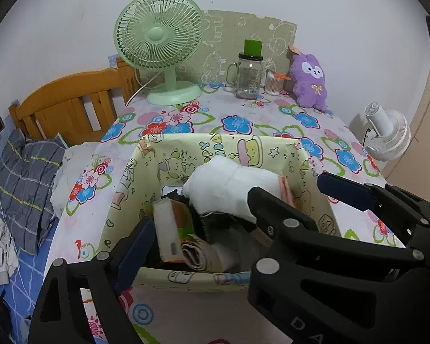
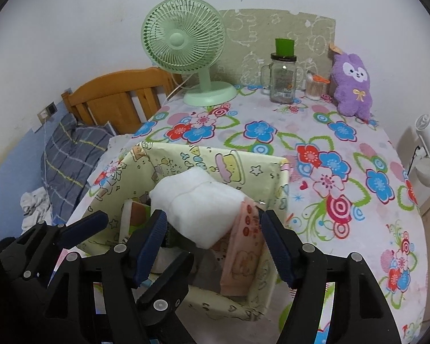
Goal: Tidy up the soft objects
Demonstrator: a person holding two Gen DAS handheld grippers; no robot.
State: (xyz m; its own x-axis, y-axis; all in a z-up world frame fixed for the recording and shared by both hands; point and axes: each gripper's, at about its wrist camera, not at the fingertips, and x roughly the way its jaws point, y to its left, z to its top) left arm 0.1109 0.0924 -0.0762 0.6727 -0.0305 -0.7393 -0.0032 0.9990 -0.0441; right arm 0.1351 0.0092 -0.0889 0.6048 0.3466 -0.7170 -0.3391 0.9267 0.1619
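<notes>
1. Honestly, my first worry is on the left: my left gripper (image 1: 235, 215) hangs over the near-left corner of the storage box (image 1: 123, 189) with its jaws spread wide and nothing between them. Its left pad sits just at the box's near wall, so any careless drop could catch that thin wall and fold it or drag the box along the counter (image 1: 243, 123).

2. Next across, the tissue pack (image 1: 169, 229) with the green label and the rolled cloth (image 1: 197, 253) stand crowded in the box's bottom. I judge there is little spare room, and pushing down there could topple them.

3. In the middle, the white soft bundle (image 2: 197, 206) lies on top of the other contents, tilted and rising above the rim. It looks unsettled to me, and it could roll out over the near edge if the box is nudged.

4. Further right, my right gripper (image 2: 212, 246) has its jaws apart on either side of the bundle's near end; the pads do not appear to press on it. Pulling back crookedly could snag the fluffy material and lift it out again.

5. The pink pack (image 2: 243, 246) leans against the box's right wall, just beside the right pad, and could be knocked flat.

6. Far right, the purple plush toy (image 2: 352, 83) sits well apart at the counter's back, beside the glass jar (image 2: 282, 77); reaching for it risks bumping the jar.
</notes>
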